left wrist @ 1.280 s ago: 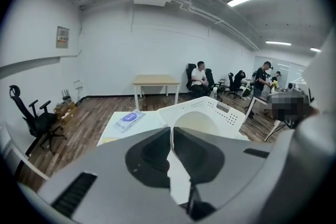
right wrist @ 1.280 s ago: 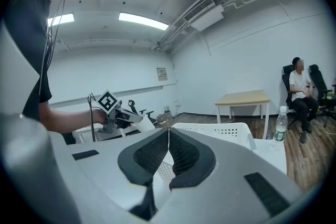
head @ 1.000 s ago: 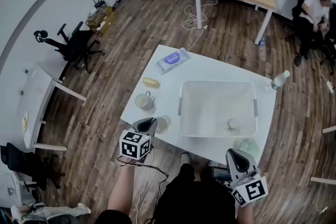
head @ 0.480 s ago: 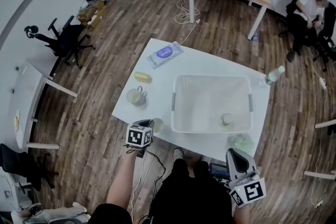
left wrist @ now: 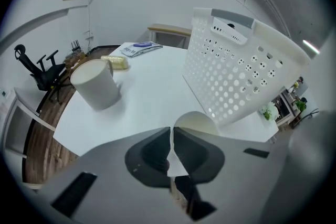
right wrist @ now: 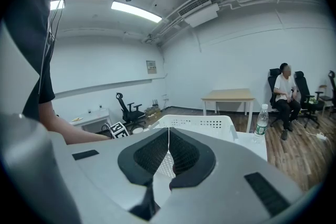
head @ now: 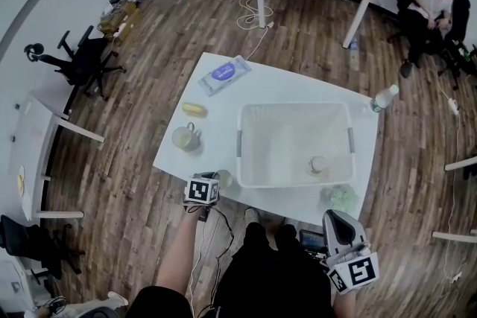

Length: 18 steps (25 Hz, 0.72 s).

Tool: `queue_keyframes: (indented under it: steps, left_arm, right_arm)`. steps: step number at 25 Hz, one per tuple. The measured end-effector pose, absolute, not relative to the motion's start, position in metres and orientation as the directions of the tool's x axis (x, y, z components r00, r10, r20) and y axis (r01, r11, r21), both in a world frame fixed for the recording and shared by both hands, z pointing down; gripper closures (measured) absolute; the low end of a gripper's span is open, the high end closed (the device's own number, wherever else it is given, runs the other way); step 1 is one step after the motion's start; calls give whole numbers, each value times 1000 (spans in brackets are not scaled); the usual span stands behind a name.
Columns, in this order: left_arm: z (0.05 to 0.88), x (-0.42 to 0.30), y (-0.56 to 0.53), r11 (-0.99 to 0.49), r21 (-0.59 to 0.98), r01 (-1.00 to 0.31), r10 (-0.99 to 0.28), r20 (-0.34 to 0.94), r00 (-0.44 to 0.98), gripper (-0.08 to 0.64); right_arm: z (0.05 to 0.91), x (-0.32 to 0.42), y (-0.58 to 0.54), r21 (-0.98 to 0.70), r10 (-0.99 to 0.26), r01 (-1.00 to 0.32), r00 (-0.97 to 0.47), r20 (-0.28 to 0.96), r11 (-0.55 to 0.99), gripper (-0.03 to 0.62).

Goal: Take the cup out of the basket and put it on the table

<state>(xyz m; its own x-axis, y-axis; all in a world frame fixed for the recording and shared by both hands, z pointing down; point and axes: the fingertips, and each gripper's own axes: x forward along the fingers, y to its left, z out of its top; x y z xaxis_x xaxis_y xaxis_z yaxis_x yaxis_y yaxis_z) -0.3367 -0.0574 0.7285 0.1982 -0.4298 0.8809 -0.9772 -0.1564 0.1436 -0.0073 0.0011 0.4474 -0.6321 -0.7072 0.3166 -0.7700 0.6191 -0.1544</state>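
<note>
left gripper point(head: 214, 181): clenched on the thin wall of the cup point(head: 223, 178), which is pinched between the jaws; pointed steeply down, judged so the cup can be stood upright
cup location: out of the basket point(head: 294, 106), at the near left edge of the table point(head: 291, 89), just left of the basket; whether the base touches the table cannot be told
right gripper point(head: 339, 220): jaws closed on nothing, held by the body off the table's near right side; judged idle and kept clear of the work
basket: one, white and perforated, set mid-table; a second cup point(head: 318, 164) is seen inside at its near right corner
mug point(head: 184, 138): one, on the table left of the basket, farther off than the held cup and apart from it
cups counted: two, plus the mug
other items counted: one wipes pack point(head: 223, 72) far left, one yellow item point(head: 194, 109) by the mug, one bottle point(head: 384, 97) at the far right corner, one green bundle point(head: 340, 197) just near of the basket
grippers counted: two
step judged: placing; release not yet done
</note>
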Motion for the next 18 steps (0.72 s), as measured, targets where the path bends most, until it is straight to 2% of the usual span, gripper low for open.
queue_keyframes:
  steps: [4,6,18]
  left_arm:
    - [727,-334,-61,-164,152,-975,-436,875,210,517]
    - [727,-329,-60,-180,174,-968,-422,875,236,426]
    - [710,-343,-62,-156,115,-981,-468,866,176,424]
  right_arm:
    - [447,-4,0,-159,-711,-776,-626,319,611,568]
    - [448,-2,1,-161,-712,-777,-625,321,609,568]
    - [446,-4,-2,-165,-707,-768,-635,311,618,568]
